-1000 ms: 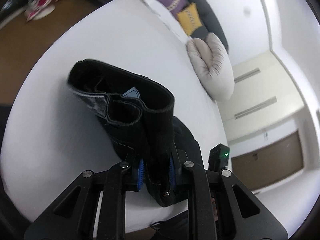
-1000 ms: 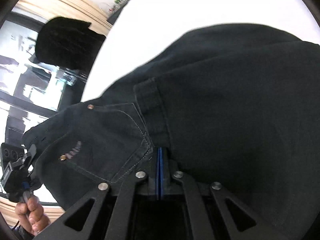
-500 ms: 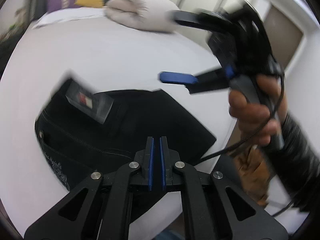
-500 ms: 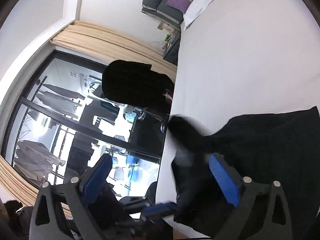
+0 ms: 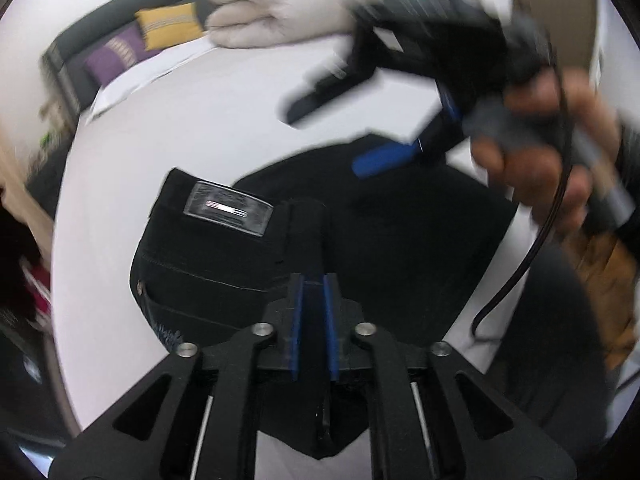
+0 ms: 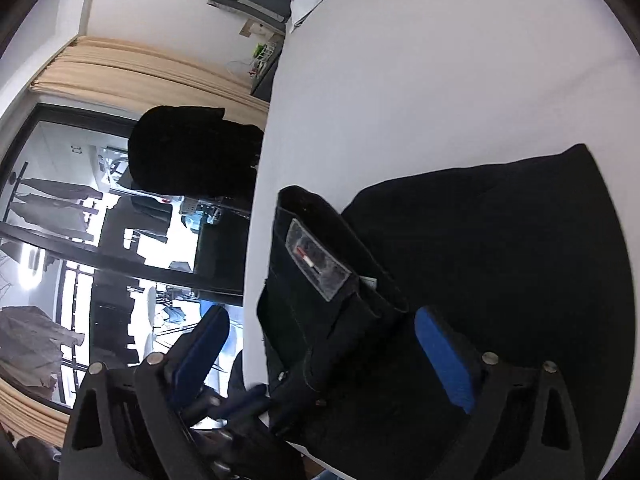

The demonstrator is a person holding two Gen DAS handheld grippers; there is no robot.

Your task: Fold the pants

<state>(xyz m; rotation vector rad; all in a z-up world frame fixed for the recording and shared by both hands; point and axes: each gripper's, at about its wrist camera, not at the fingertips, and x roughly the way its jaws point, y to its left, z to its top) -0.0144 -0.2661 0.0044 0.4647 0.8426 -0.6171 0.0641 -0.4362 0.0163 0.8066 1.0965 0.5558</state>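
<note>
White bed (image 5: 224,128) carried my black pants (image 5: 248,248), folded, lower centre of frame. Left gripper (image 5: 314,320), nearer, pinched their waistband fold; right gripper (image 6: 320,344) jaws had just opened wide, empty.

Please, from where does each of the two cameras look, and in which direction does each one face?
Left wrist: sits on the left hand-held gripper, faces down over the black pants across the white bed to the pillows; shows the blurred right hand.
Right wrist: sits on the right hand-held gripper, jaws wide, faces over the pants' waistband towards the window; no hand clearly visible.
Shared: pants, grey waistband patch, bed.
</note>
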